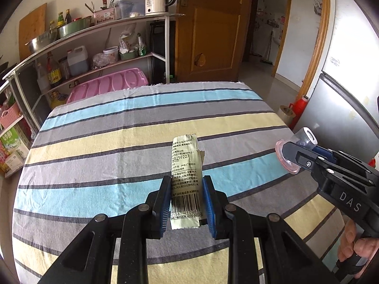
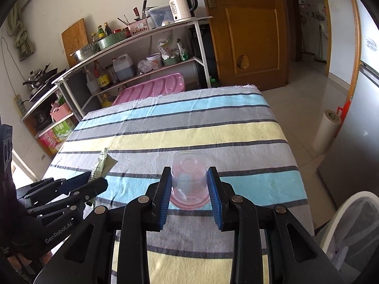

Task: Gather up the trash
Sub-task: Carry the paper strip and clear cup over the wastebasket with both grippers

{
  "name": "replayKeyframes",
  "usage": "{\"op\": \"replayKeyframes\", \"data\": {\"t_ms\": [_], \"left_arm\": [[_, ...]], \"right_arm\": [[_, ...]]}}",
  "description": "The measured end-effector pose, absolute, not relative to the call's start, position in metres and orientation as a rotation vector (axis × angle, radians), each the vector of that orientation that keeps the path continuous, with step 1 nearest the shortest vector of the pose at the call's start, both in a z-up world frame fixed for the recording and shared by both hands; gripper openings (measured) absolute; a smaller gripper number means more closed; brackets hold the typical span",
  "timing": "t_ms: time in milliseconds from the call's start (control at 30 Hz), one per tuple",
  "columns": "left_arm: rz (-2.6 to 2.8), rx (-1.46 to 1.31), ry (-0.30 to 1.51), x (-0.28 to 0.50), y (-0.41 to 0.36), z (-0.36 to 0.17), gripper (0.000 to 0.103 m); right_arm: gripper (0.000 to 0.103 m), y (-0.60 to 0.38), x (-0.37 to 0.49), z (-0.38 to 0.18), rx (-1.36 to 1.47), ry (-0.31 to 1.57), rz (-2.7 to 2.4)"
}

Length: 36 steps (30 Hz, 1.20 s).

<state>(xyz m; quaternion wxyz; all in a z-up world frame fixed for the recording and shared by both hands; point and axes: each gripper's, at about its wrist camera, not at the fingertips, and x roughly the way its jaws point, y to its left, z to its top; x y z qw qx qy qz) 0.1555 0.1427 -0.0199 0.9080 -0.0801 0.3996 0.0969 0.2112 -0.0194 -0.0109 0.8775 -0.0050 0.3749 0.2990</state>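
My left gripper point(image 1: 186, 189) is shut on a pale green printed sachet wrapper point(image 1: 186, 163) with a barcode, held upright above the striped tablecloth point(image 1: 106, 142). My right gripper point(image 2: 190, 184) is shut on a small clear plastic cup with a pink rim point(image 2: 188, 177), held bottom-forward above the cloth. In the left wrist view the right gripper point(image 1: 293, 151) shows at the right with the cup point(image 1: 287, 157) in it and a hand on its handle. In the right wrist view the left gripper point(image 2: 91, 181) shows at the left with the wrapper point(image 2: 100, 164) sticking up from it.
A white bin with a liner point(image 2: 350, 224) stands on the floor right of the table. Shelves point(image 2: 132, 47) with bottles, bowls and a kettle point(image 2: 182, 4) line the far wall, beside a wooden door point(image 2: 248, 28). A grey fridge point(image 1: 341, 90) stands at the right.
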Motion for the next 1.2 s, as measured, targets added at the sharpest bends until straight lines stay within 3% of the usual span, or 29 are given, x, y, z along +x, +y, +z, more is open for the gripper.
{"op": "replayKeyframes", "data": {"t_ms": [667, 1200], "left_arm": [[-0.074, -0.044, 0.785, 0.175, 0.013, 0.008, 0.027], [-0.384, 0.040, 0.869, 0.207, -0.128, -0.019, 0.027]], "right_arm": [[0.031, -0.155, 0.187, 0.017, 0.094, 0.718, 0.393], [0.031, -0.285, 0.171, -0.009, 0.142, 0.779, 0.130]]}}
